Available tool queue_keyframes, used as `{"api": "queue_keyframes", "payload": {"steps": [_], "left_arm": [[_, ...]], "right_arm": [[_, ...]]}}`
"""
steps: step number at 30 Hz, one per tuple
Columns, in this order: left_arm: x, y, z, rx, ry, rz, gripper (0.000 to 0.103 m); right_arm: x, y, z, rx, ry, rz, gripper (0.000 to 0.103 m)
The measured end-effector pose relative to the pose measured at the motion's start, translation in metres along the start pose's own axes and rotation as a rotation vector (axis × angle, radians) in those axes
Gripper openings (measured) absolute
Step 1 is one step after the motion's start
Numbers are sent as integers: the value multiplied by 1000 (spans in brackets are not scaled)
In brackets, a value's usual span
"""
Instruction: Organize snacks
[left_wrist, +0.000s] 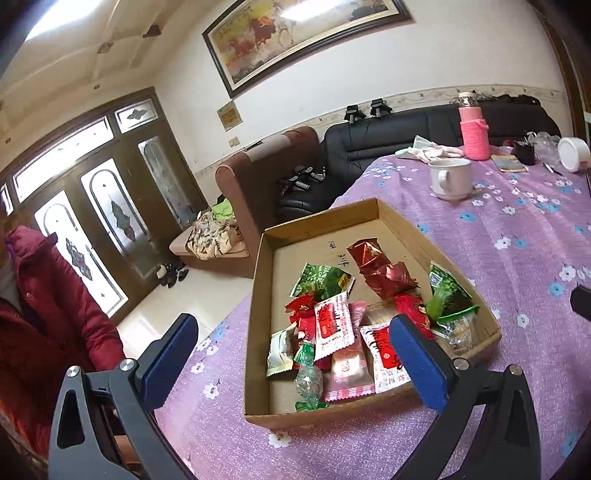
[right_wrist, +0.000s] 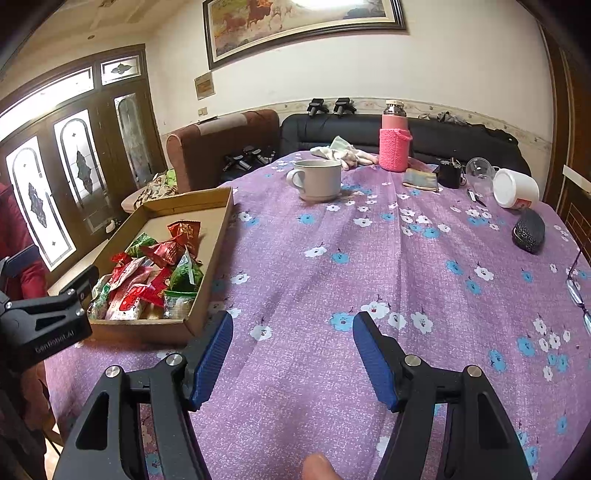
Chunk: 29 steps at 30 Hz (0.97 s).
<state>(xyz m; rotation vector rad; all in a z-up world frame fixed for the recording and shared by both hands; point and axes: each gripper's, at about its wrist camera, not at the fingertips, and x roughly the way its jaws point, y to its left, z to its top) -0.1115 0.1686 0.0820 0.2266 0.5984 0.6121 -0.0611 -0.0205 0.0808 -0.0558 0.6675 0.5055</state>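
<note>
The shallow cardboard box (left_wrist: 376, 221) sits near the table's edge on the purple flowered cloth (left_wrist: 517, 236), its snack packets (left_wrist: 332, 325) heaped toward the near end: red, green, pink and white wrappers overlapping one another. The left gripper (left_wrist: 295, 343) hangs over that end with its blue-padded jaws spread wide, gripping nothing; one pad (left_wrist: 417, 354) covers a red-and-white packet from this angle. The right gripper (right_wrist: 291, 350) is also spread wide and bare, over open cloth, with the box at about ten o'clock from it. Only the right wrist view takes in the far side of the table: a dark case (right_wrist: 529, 230) at two o'clock and spectacles (right_wrist: 578, 291) at three. The white mug (right_wrist: 319, 179) stands at twelve o'clock, the pink knit-sleeved bottle (right_wrist: 395, 146) beyond it.
</note>
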Motion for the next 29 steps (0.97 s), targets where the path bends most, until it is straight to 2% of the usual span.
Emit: {"api": "queue_keyframes", "payload": {"steps": [3, 18, 29], "left_arm": [[-2, -3, 1, 6, -8, 16, 103], [-3, -6, 1, 11, 8, -30, 103], [-8, 0, 1, 2, -10, -13, 103]], "right_arm": [[0, 0, 0, 2, 1, 1, 72], [-2, 1, 0, -5, 2, -5, 72], [-3, 1, 0, -6, -6, -17, 72]]}}
